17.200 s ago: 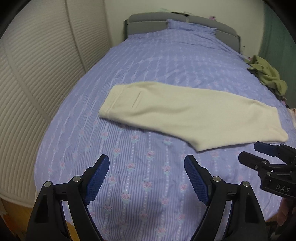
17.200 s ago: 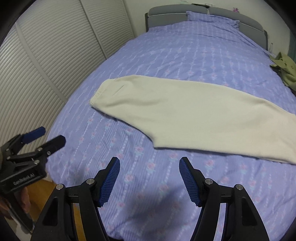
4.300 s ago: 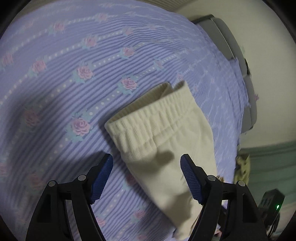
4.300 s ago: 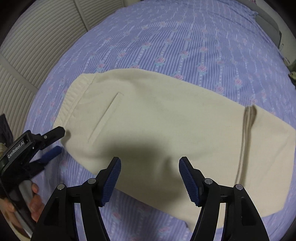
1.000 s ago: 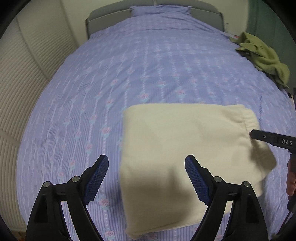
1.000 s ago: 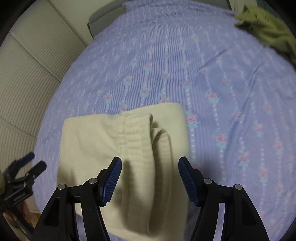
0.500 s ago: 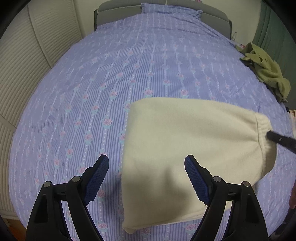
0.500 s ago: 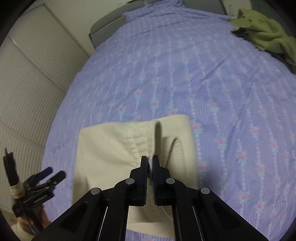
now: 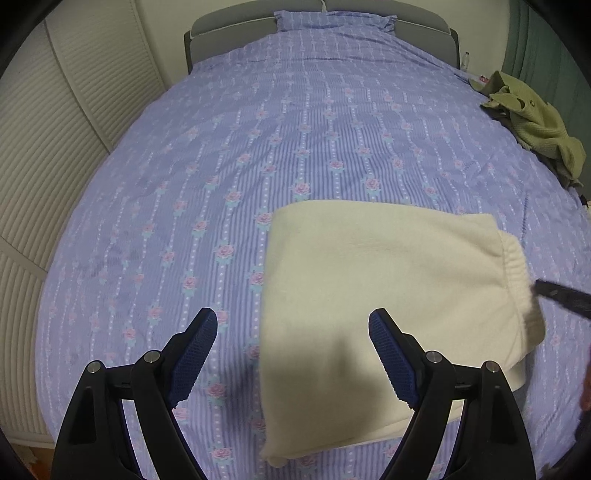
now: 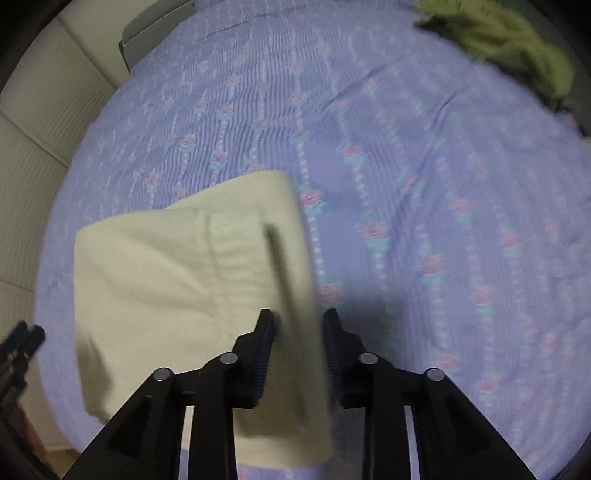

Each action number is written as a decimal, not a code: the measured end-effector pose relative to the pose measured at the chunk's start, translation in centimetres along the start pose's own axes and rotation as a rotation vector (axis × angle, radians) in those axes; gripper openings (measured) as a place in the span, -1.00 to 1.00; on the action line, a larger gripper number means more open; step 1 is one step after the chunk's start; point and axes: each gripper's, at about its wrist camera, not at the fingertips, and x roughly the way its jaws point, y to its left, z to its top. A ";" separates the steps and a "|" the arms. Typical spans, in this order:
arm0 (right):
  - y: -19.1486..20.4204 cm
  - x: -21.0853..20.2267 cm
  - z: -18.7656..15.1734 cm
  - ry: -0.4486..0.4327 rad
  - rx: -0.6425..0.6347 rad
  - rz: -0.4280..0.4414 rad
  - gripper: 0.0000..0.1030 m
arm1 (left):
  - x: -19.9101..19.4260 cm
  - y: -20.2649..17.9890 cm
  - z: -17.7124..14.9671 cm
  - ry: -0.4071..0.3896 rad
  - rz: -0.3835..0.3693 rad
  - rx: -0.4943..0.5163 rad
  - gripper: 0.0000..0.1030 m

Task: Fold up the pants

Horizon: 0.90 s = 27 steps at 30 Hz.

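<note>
The cream pants (image 9: pixel 373 280) lie folded into a thick rectangle near the foot of the bed, ribbed waistband on the right end. My left gripper (image 9: pixel 293 354) is open and empty, hovering above the fold's near left corner. In the right wrist view the pants (image 10: pixel 177 288) fill the lower left. My right gripper (image 10: pixel 299 343) is partly open, its jaws a small gap apart over the right edge of the fold; this view is blurred. Its tip (image 9: pixel 561 297) shows at the waistband in the left wrist view.
The bed (image 9: pixel 295 129) has a lilac cover with rose stripes. An olive green garment (image 9: pixel 535 125) lies at its right edge, also in the right wrist view (image 10: pixel 509 40). A grey headboard (image 9: pixel 236 22) stands at the far end. Slatted cream wardrobe doors (image 9: pixel 55 147) run along the left.
My right gripper was shut at the waistband half a second ago; its jaws have now parted and it swings right. The left gripper has drawn back a little.
</note>
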 end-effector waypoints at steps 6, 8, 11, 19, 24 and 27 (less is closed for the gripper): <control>1.3 -0.4 -1.2 -0.102 -0.006 0.067 0.71 | 0.9 0.2 -1.0 0.009 0.038 0.043 0.68; 1.6 1.2 -1.2 -0.052 0.013 0.092 0.71 | 1.3 0.6 -1.2 0.021 0.043 0.031 0.68; 1.5 3.1 -1.6 -0.015 0.031 0.080 0.71 | 1.9 1.0 -1.5 0.042 0.040 0.012 0.69; -1.9 7.2 -3.0 0.100 0.244 0.203 0.70 | 4.6 1.0 0.1 0.121 -0.105 -0.066 0.68; -2.8 8.4 -4.5 0.137 0.371 0.251 0.34 | 6.1 0.5 1.1 0.154 -0.198 -0.067 0.68; -1.9 8.2 -4.2 0.129 0.375 0.219 0.10 | 6.6 1.8 1.7 0.151 -0.213 -0.100 0.68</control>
